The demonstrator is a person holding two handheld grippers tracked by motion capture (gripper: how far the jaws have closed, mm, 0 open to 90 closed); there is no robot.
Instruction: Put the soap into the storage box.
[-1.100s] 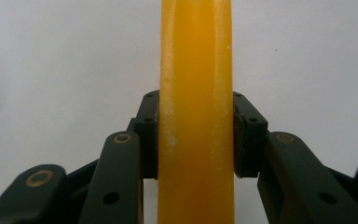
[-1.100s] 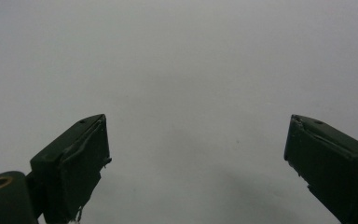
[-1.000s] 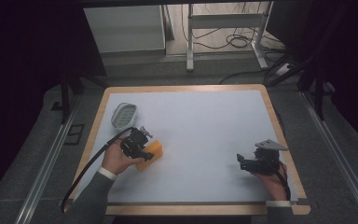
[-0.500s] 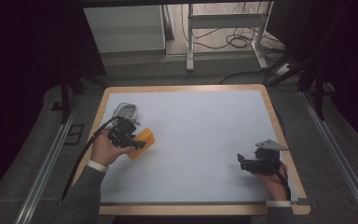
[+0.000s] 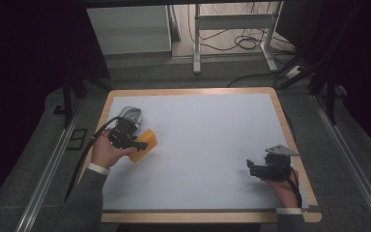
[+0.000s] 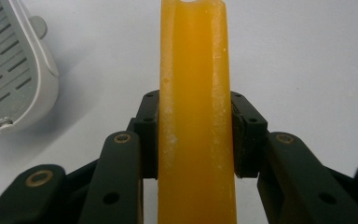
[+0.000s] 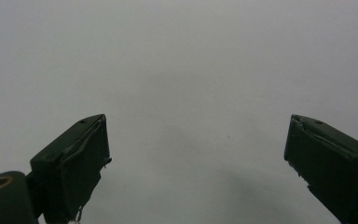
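Where the high view overlooks the table (image 5: 198,121): left gripper (image 5: 134,142) clamps an orange sponge (image 5: 144,143) beside a grey, possibly slotted dish (image 5: 131,115); right gripper (image 5: 255,169) far across. Left gripper view: sponge squeezed edge-on. Right gripper view: jaws apart, empty.

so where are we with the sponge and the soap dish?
Done: left gripper is shut on the orange sponge, right beside the grey dish. In hand: carrying it there. Left: probably setting it in the dish, which looks empty. Right gripper idles open.
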